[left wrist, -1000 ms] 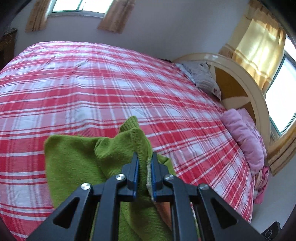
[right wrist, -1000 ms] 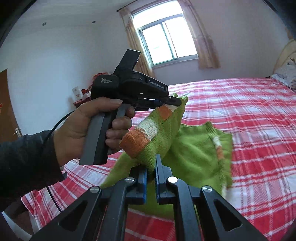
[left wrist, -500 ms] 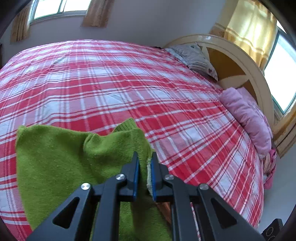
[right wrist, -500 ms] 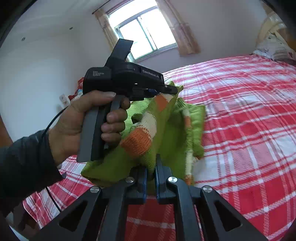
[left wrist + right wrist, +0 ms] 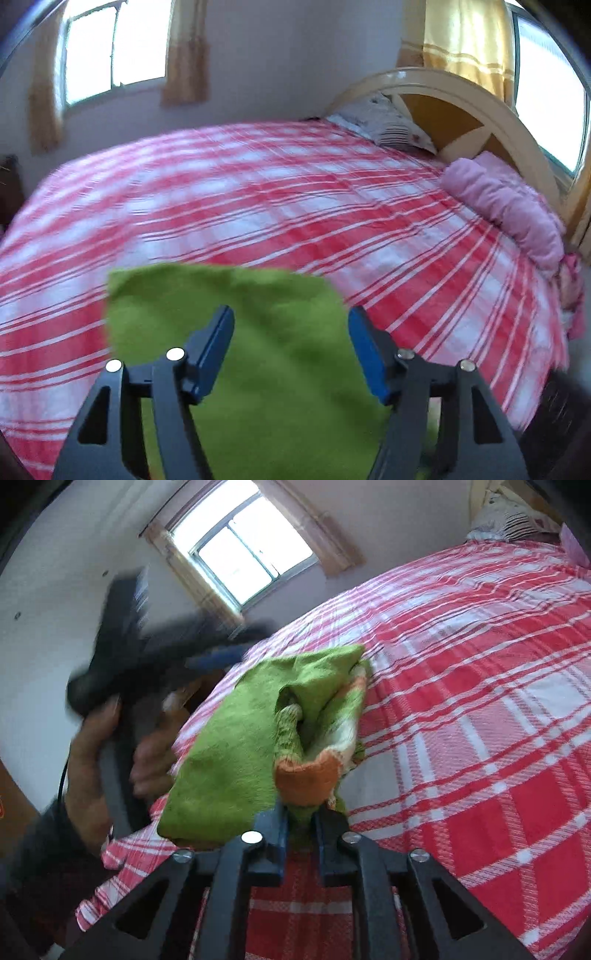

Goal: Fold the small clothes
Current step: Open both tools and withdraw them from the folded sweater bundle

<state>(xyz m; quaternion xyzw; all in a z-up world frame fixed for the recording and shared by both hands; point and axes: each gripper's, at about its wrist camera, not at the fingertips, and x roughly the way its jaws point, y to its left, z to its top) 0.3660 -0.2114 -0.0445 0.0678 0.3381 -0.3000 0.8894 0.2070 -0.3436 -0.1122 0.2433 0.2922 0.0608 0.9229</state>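
Green sweater [image 5: 229, 746] on the plaid bedspread [image 5: 480, 701]; left gripper [image 5: 291, 332] opening above it, nothing between; right gripper [image 5: 301, 825] opening, orange cuff [image 5: 306, 779] between its jaws.

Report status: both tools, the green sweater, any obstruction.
Left tool opening, clear of cloth. Right tool opening, orange cuff between pads. Green sweater folded on plaid bedspread. No obstruction.
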